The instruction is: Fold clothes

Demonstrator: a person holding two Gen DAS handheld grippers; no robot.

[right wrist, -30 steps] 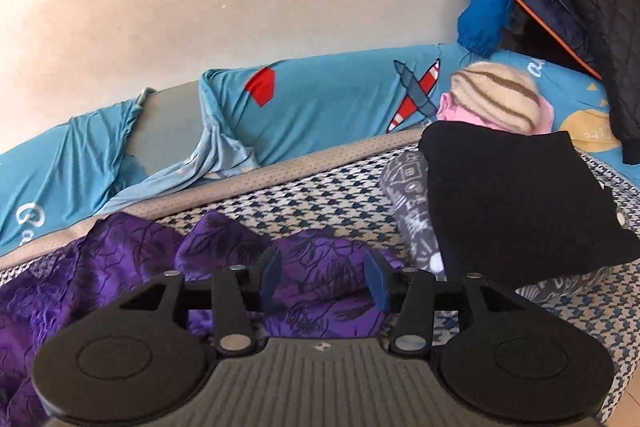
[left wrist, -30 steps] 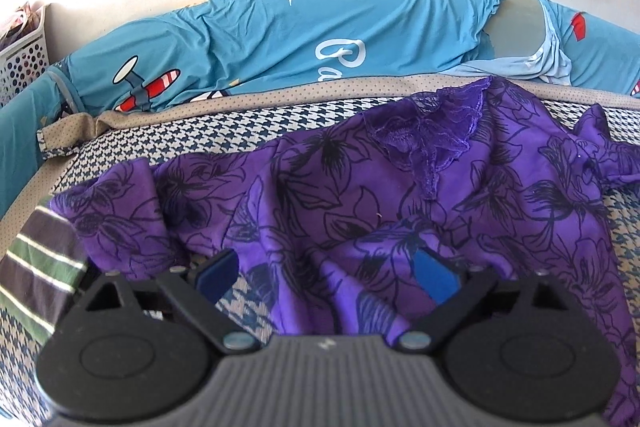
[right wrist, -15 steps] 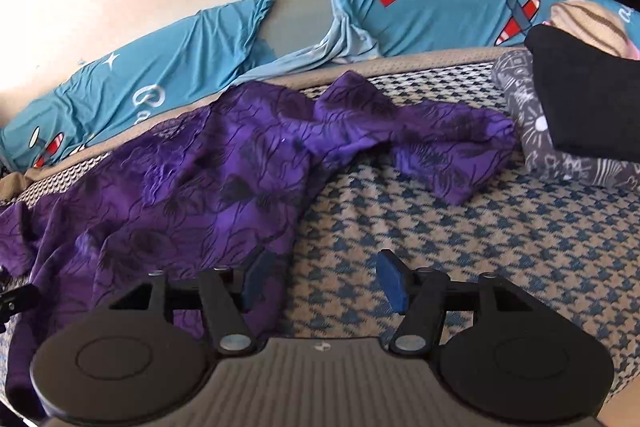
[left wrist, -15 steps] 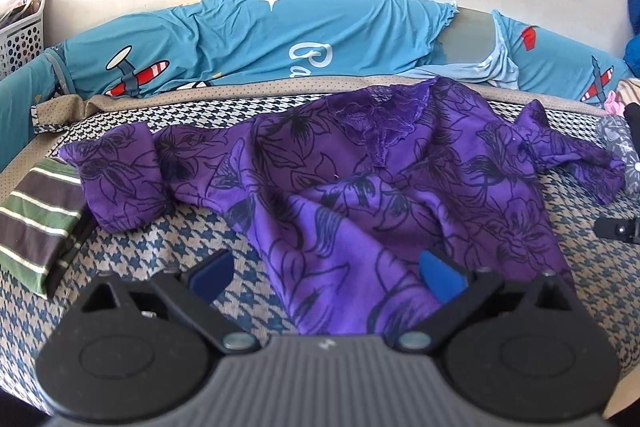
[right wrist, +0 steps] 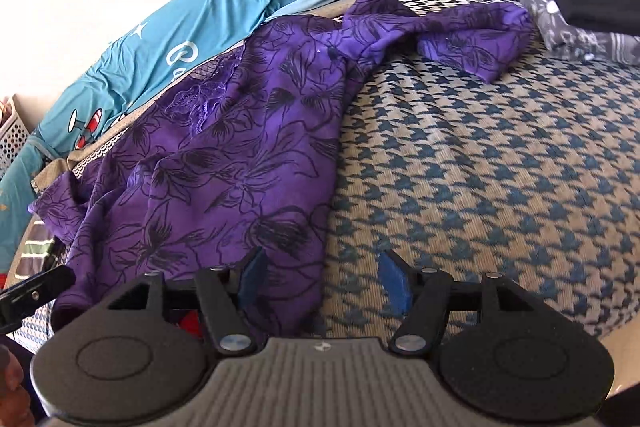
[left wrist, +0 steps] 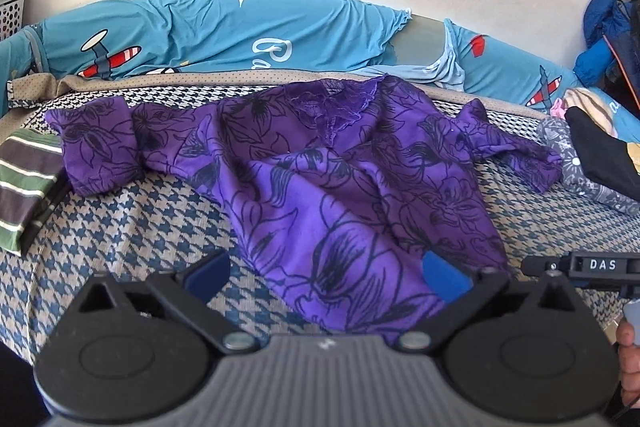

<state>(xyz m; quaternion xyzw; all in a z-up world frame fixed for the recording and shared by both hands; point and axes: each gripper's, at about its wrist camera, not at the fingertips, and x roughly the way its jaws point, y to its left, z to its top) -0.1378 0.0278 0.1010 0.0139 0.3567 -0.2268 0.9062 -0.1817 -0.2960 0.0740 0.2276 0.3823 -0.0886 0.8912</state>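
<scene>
Far left, white basket point(left wrist: 10, 9), contents barely visible; purple top point(left wrist: 340, 187) unfolded.

Both wrist views look low across the houndstooth-covered bed point(left wrist: 132, 223) toward the wall, sharing the purple floral-print garment point(left wrist: 340, 187) point(right wrist: 224, 167).

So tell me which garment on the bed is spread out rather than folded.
The purple floral top with the lace neckline: it lies open with both sleeves out. The striped green garment at the left edge and the black one at the right are folded.
</scene>
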